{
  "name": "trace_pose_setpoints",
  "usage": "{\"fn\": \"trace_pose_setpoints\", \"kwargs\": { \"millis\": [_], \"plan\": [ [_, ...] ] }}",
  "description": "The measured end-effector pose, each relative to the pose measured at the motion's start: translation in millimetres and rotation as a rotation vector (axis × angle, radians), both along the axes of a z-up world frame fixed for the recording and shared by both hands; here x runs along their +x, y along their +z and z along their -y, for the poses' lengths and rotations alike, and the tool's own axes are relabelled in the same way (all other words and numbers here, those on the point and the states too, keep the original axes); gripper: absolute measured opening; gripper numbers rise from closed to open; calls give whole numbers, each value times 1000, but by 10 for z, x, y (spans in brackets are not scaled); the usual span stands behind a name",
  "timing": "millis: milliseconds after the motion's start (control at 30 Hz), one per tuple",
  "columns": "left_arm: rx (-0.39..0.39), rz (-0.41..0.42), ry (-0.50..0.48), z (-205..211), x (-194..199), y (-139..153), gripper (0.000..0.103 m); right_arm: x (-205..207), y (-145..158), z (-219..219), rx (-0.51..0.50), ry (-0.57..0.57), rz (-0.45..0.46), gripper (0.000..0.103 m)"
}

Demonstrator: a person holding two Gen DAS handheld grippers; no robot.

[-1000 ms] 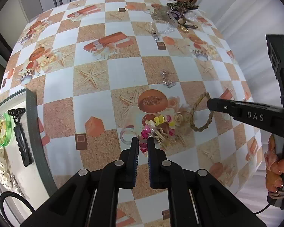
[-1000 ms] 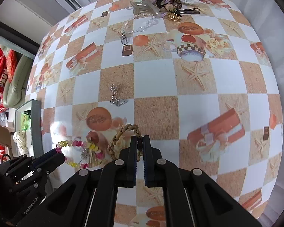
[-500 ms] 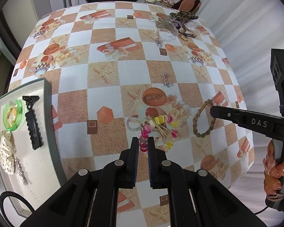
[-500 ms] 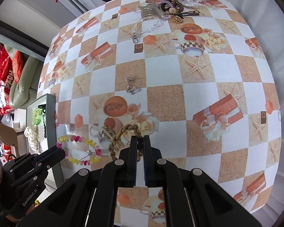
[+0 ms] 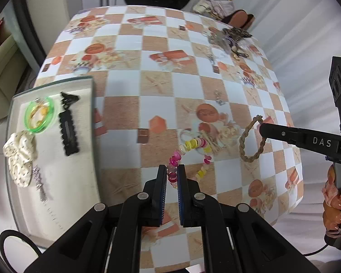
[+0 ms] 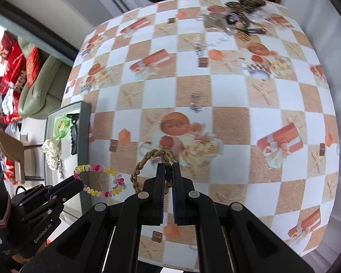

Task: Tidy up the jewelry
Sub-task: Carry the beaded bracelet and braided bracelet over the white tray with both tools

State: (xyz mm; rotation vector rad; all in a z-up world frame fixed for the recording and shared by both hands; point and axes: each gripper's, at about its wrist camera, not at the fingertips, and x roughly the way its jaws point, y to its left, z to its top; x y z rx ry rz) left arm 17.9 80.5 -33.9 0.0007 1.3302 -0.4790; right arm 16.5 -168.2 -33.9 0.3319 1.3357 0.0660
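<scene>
Black grippers (image 5: 171, 177) (blue-padded jaws)

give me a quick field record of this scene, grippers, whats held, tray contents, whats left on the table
left gripper: shut on beaded bracelet
right gripper: shut on braided rope bracelet
tray: green ring, black hair clip, cream scrunchie, small silver piece
table: small silver charm mid-table, jewelry pile at far edge
</scene>
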Motion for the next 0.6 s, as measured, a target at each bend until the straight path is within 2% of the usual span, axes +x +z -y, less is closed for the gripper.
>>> {"fn": "trace_pose_setpoints", "kwargs": {
  "millis": [367, 600],
  "plan": [
    [-27, 11, 98, -527, -39, 102, 13, 151, 132, -546, 1, 108, 26, 6],
    [-57, 57, 159, -828, -40, 336, 13, 246, 256, -874, 11, 174, 50, 6]
  ]
}}
